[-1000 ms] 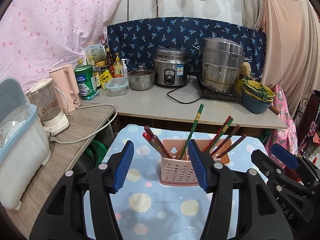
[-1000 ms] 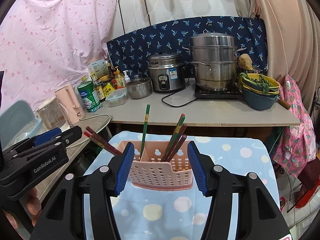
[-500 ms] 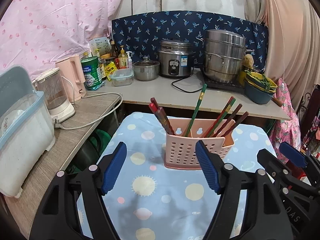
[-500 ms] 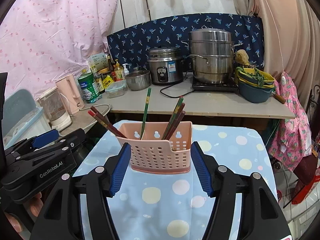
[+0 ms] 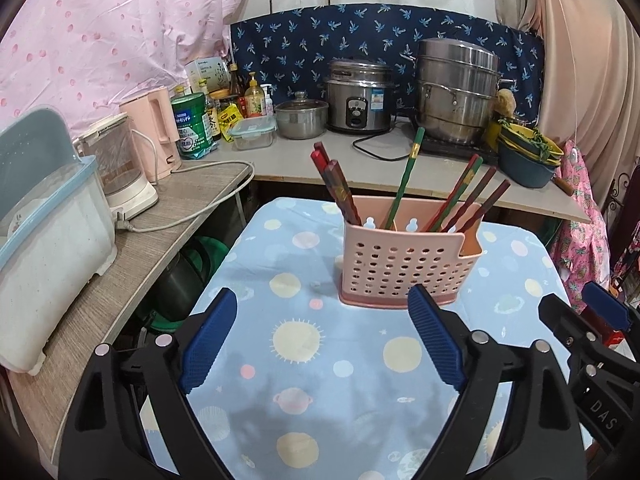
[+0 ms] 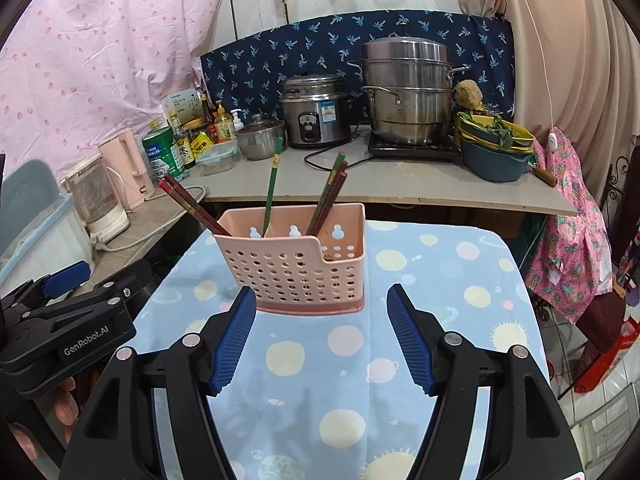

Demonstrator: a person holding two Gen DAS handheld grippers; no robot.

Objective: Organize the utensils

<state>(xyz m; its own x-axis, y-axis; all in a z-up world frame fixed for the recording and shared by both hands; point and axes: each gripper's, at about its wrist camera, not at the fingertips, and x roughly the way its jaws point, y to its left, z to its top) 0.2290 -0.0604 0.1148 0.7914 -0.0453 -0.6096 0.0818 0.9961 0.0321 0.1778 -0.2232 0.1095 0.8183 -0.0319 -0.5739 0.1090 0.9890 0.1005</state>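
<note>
Pink perforated utensil holder (image 5: 402,264) with red and green chopsticks (image 5: 408,178) on a pale-blue planet-patterned cloth (image 5: 304,360); behind it, navy leaf-print fabric (image 5: 360,36).

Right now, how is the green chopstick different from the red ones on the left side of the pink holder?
The green chopstick is green with a gold band and stands alone, nearly upright. The red chopsticks are dark red, bunched together and lean left. All stand inside the pink holder.

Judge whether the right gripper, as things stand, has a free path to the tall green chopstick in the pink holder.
Probably yes. The right gripper, its jaws opening and nothing between them, faces the pink holder across bare tablecloth. The green chopstick stands apart from the others, its top exposed.
</note>
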